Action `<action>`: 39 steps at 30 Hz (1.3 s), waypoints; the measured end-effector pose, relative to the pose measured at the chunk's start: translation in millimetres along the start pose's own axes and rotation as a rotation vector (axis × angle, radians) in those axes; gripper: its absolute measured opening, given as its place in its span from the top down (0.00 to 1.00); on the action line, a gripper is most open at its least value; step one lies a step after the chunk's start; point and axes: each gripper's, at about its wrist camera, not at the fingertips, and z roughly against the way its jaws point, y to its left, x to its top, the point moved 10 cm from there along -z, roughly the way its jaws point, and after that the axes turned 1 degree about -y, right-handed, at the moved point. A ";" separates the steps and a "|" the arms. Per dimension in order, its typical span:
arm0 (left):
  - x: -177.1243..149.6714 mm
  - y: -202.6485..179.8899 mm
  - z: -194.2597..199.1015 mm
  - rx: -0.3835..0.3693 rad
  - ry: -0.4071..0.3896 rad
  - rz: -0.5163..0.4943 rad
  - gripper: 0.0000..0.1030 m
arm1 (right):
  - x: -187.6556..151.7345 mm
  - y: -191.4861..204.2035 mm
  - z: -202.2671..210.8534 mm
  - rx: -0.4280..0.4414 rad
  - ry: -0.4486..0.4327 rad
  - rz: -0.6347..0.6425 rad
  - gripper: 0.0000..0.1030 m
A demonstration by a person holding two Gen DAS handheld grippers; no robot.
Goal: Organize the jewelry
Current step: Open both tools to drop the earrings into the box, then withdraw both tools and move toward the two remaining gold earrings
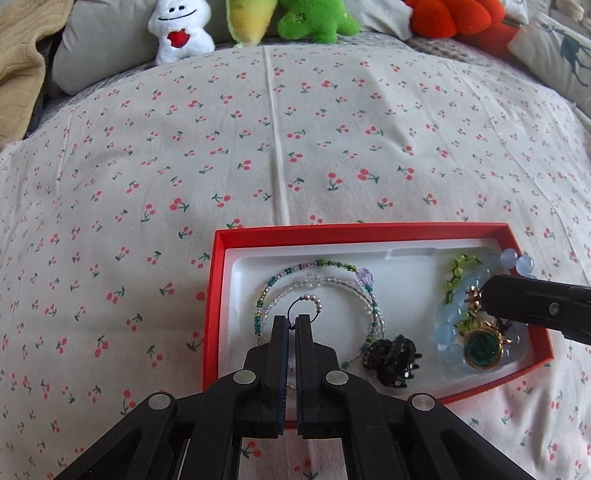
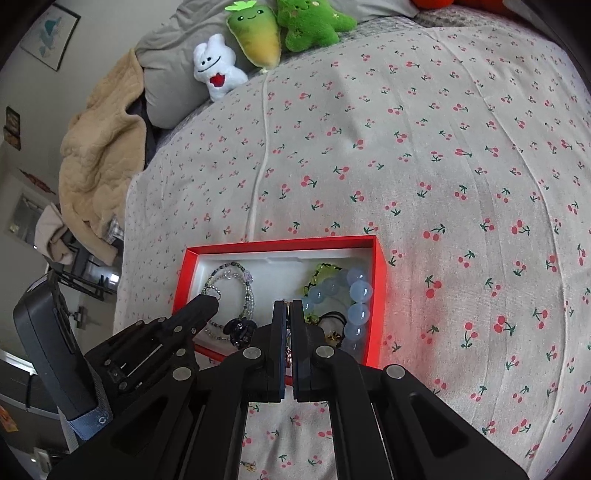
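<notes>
A red box (image 1: 218, 295) with a white liner lies on the cherry-print bedspread; it also shows in the right wrist view (image 2: 380, 280). My left gripper (image 1: 293, 318) is shut on a thin wire ring with small pearl beads (image 1: 308, 300), over the box's left half. Beaded necklaces (image 1: 317, 275) and a black hair claw (image 1: 393, 360) lie there. My right gripper (image 2: 289, 303) is shut on a small gold-toned piece (image 1: 474, 297), over the right half. A blue bead bracelet (image 2: 356, 295), a green bead piece (image 1: 456, 273) and a green-stone brooch (image 1: 484, 350) lie there.
Plush toys stand at the bed's far edge: a white one (image 1: 179, 31), a yellow-green one (image 2: 256, 33), a green one (image 1: 314, 18), an orange one (image 1: 450, 14). A beige blanket (image 2: 99, 155) hangs at the left. The bedspread (image 1: 295, 147) stretches beyond the box.
</notes>
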 end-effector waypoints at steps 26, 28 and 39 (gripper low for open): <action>-13.3 7.6 47.0 -0.010 -0.048 -0.008 0.61 | 6.3 2.2 14.6 0.040 -0.025 -0.030 0.67; -17.2 11.8 52.9 -0.002 -0.047 -0.003 0.55 | 2.3 4.7 22.8 0.038 -0.028 -0.012 0.63; -56.3 33.2 86.3 0.019 -0.010 0.054 0.26 | -40.8 9.2 65.4 -0.029 -0.047 0.108 0.36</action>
